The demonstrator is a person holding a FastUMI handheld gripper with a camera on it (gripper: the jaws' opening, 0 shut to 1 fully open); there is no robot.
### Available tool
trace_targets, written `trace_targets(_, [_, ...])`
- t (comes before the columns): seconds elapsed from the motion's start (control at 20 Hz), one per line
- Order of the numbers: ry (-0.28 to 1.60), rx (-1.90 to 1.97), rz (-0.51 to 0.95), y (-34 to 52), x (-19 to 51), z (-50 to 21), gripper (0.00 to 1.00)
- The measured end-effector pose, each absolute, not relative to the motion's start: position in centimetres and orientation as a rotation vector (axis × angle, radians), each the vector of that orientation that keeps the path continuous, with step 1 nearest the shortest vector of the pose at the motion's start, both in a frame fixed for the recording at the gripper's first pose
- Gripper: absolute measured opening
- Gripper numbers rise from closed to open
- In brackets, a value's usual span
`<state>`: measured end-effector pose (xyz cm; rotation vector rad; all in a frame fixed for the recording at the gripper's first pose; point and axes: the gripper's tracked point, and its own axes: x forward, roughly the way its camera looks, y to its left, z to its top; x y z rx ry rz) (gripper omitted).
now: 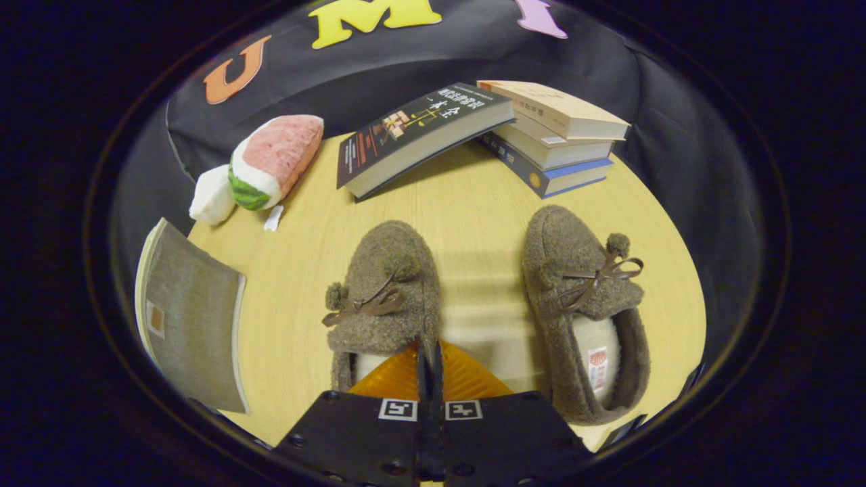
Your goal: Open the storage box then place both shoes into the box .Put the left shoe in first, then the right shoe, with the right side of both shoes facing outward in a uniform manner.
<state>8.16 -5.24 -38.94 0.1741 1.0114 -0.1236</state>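
Under jaws: left shoe (385, 297), collar pinched between pressed-together jaws; right shoe (582, 304) apart, rightward, on table (473, 203).

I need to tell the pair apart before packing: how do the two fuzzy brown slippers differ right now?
The slipper at the fingers lies partly hidden behind the closed gripper, which seems to pinch its collar, so its opening barely shows; the slipper to its right lies free on the wooden table, pale lining exposed. The first's bow trails away from the second; the second's trails away from the first. Both share brown fleece, pompoms and toes pointing toward the books.
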Motion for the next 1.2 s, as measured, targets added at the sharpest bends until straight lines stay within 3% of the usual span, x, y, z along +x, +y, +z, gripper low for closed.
trace_targets(0.55, [0.954, 0.474, -0.171, -1.1, 5.9, -33.4, 0.00])
trace_targets(1.0, [0.767, 0.595, -0.051, 11.4, 6.0, -19.6, 0.00])
trace_targets(1.2, [0.739, 0.623, 0.014, 18.3, 6.6, -16.9, 0.00])
